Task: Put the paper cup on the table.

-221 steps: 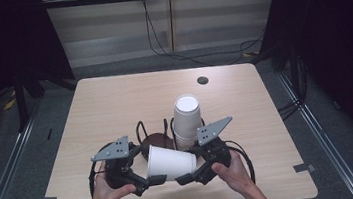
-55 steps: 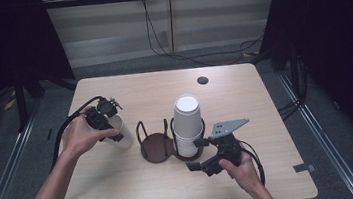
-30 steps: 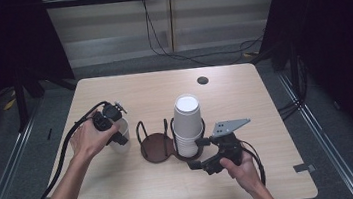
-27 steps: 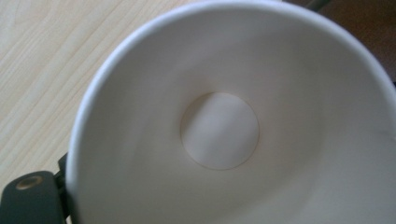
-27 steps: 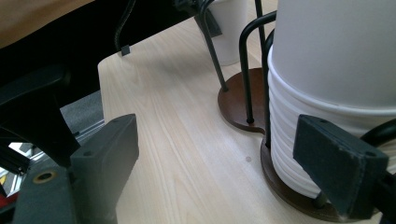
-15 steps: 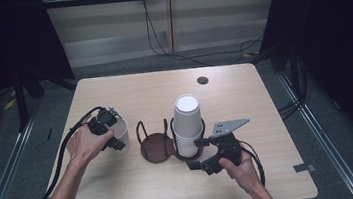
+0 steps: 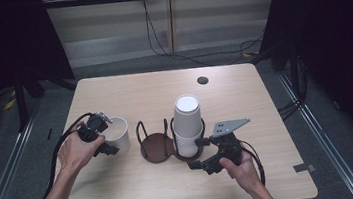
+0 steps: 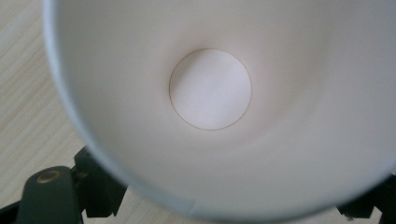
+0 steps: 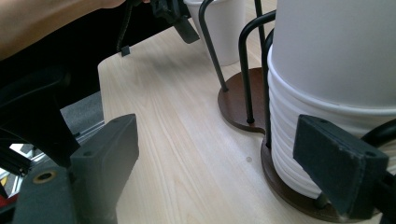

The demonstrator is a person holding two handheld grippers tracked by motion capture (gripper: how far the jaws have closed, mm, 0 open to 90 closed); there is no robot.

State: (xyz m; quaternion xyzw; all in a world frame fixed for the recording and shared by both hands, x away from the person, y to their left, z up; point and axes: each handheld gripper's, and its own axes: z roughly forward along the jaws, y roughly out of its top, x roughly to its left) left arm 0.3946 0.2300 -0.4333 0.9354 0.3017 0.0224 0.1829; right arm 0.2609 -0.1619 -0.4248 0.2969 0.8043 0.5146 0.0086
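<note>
On the table's left side, your left gripper holds the single paper cup upright by its rim, mouth up, probably to set it down. Your right gripper, jaws wide, waits beside the cup stack in the holder

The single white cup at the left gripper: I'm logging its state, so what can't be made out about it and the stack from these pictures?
- Grip on the single cup: high view, the hand and left gripper cover the contact; left gripper view, the cup's inside hides the jaws.
- Whether that cup rests on the table: its base is hidden.
- Count of stacked cups: rims too small; right gripper view cuts off the top.
</note>
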